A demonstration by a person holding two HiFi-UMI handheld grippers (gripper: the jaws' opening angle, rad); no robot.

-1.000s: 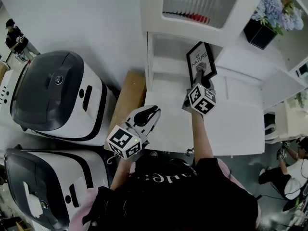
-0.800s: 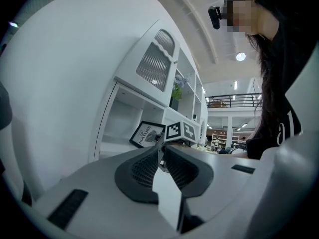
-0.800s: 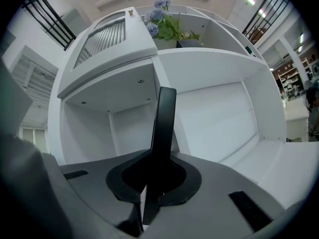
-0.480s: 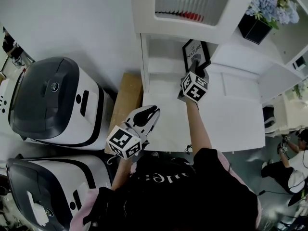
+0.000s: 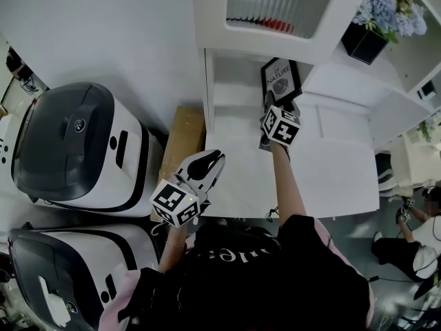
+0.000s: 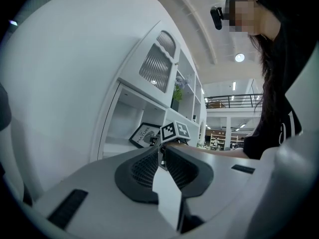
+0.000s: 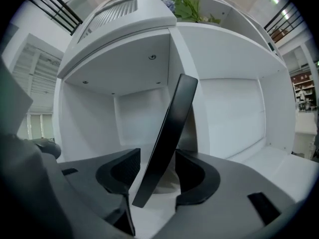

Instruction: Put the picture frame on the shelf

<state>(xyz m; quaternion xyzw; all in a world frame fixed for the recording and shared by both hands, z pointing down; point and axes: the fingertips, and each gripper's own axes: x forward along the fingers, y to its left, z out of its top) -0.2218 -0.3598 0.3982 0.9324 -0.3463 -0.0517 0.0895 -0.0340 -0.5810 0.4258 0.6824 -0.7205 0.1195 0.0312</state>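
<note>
The black picture frame (image 5: 279,80) stands tilted inside the lower compartment of the white shelf (image 5: 231,92). In the right gripper view the frame (image 7: 169,128) shows edge-on, leaning between the jaws. My right gripper (image 5: 270,103) reaches into that compartment, and its jaws are opening: the pads (image 7: 122,171) stand apart from the frame on both sides. My left gripper (image 5: 210,160) hovers lower, over the white counter's left end, shut and holding nothing. In the left gripper view the frame (image 6: 144,133) and the right gripper's marker cube (image 6: 175,130) show beyond the left gripper (image 6: 160,156).
Two large white machines with dark lids (image 5: 76,136) (image 5: 69,254) stand at the left. A brown box (image 5: 182,140) sits beside the shelf. Blue flowers in a black pot (image 5: 375,26) stand on an upper shelf at right. A white counter (image 5: 337,174) runs below the compartment.
The right gripper's jaws have parted from the frame, which stays leaning in the shelf compartment. The left gripper has barely moved.
</note>
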